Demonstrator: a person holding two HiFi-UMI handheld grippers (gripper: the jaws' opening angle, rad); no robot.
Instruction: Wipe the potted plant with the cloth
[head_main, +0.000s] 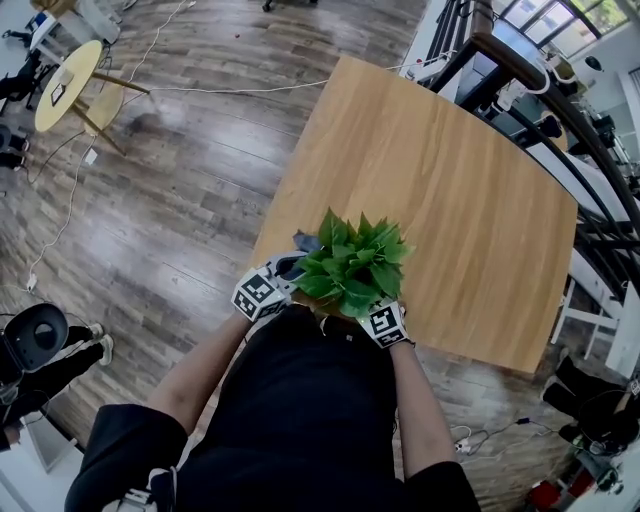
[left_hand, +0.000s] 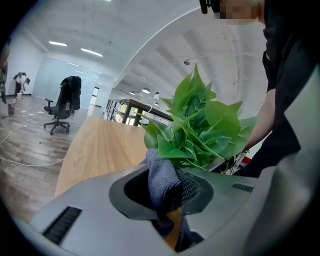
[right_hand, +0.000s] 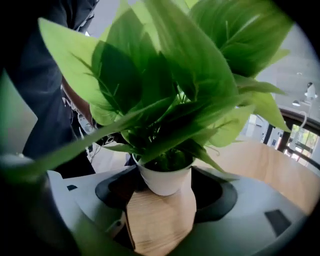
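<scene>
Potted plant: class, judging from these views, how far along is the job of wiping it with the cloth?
Done: the left tongs have the grey cloth pinched, and the right tongs seem to clamp the white pot at the table edge. In hand: the cloth sits right by the lower leaves, though contact is unclear. Left: wiping the leaves. Nothing shows that any are wiped yet.

No readable text, brand, label or number on any surface in view.
</scene>
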